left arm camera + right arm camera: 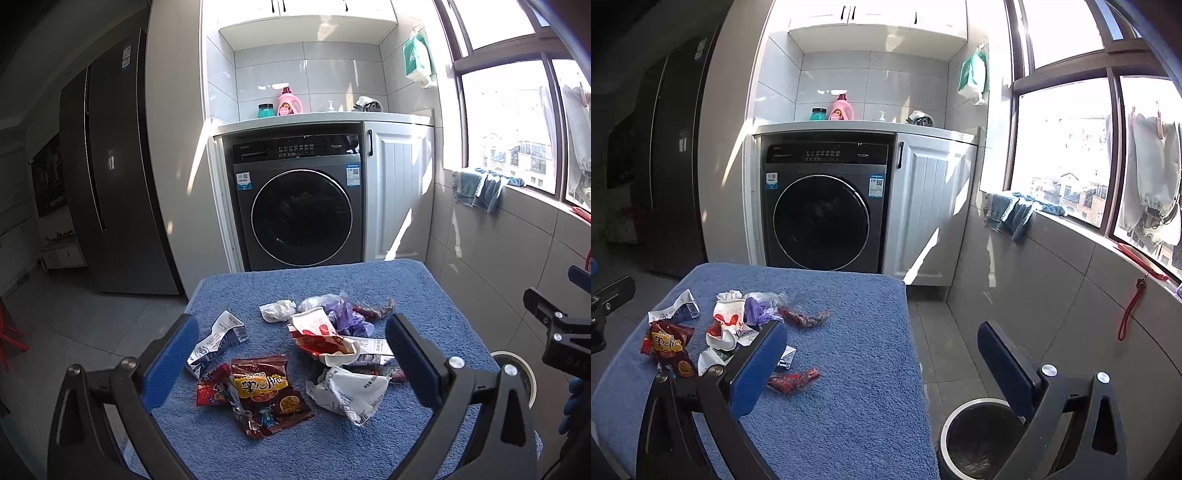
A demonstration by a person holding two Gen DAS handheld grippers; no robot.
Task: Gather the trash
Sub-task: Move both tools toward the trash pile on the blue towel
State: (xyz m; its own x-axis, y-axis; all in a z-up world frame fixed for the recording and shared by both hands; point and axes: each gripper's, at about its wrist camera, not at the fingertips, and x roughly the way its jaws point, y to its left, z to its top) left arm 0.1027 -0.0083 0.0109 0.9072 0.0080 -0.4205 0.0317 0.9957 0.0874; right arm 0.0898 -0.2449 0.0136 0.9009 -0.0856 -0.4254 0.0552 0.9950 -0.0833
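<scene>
Mostly crumpled wrappers [258, 395], red, white, purple

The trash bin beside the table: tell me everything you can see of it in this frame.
The trash bin is a round, open-topped container with a pale rim and dark outer wall, standing upright on the tiled floor just off the right edge of the blue towel-covered table. No lid shows. Its inside looks dark grey, possibly lined; no trash can be made out in it. The open right gripper hangs above, one finger overlapping the rim in view. The left wrist view shows only a sliver of rim.
</scene>
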